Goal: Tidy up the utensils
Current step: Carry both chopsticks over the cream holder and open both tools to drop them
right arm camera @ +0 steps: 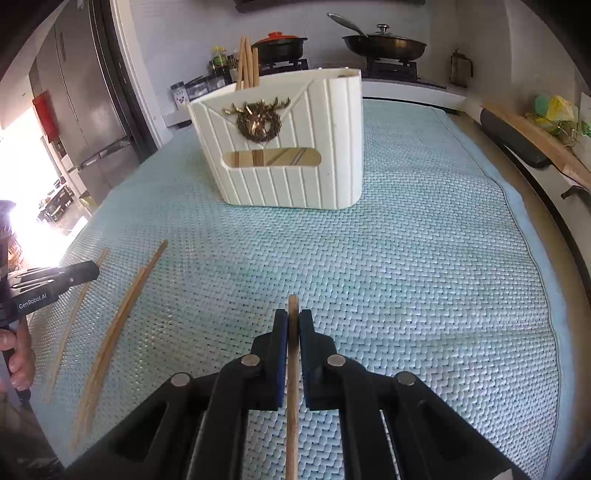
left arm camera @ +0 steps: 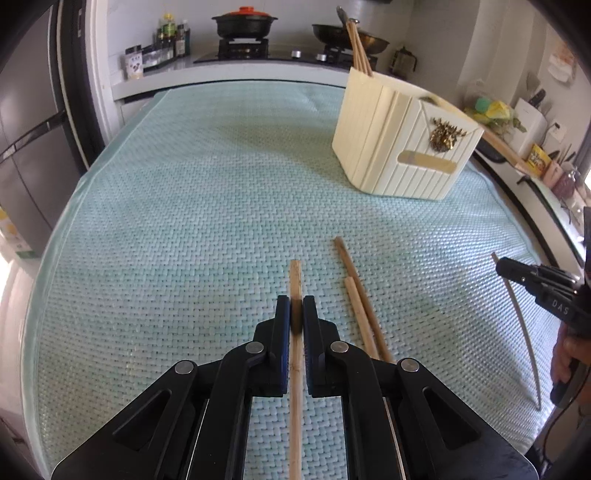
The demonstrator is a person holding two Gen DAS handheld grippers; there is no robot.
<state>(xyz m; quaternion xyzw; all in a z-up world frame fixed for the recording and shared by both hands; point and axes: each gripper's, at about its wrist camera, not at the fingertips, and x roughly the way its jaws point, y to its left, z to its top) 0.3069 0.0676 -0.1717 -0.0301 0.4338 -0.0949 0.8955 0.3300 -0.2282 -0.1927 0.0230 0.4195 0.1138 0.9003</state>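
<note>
My left gripper [left arm camera: 296,301] is shut on a wooden chopstick [left arm camera: 295,273] that runs back between its fingers, low over the green woven mat [left arm camera: 184,206]. Two loose chopsticks [left arm camera: 356,295] lie just right of it. My right gripper [right arm camera: 293,315] is shut on another chopstick [right arm camera: 293,302]; it also shows in the left wrist view [left arm camera: 517,273] at the right edge. The cream utensil holder [right arm camera: 288,147] with a gold stag emblem stands ahead, with several chopsticks [right arm camera: 246,62] upright in its left compartment. It stands at the far right in the left wrist view [left arm camera: 399,140].
The loose chopsticks [right arm camera: 122,314] lie left of my right gripper, near the left gripper [right arm camera: 55,280]. A stove with a red-lidded pot [left arm camera: 242,22] and a pan [right arm camera: 384,42] stands behind the table. A fridge [right arm camera: 85,110] is at the left, a cluttered counter [left arm camera: 535,147] at the right.
</note>
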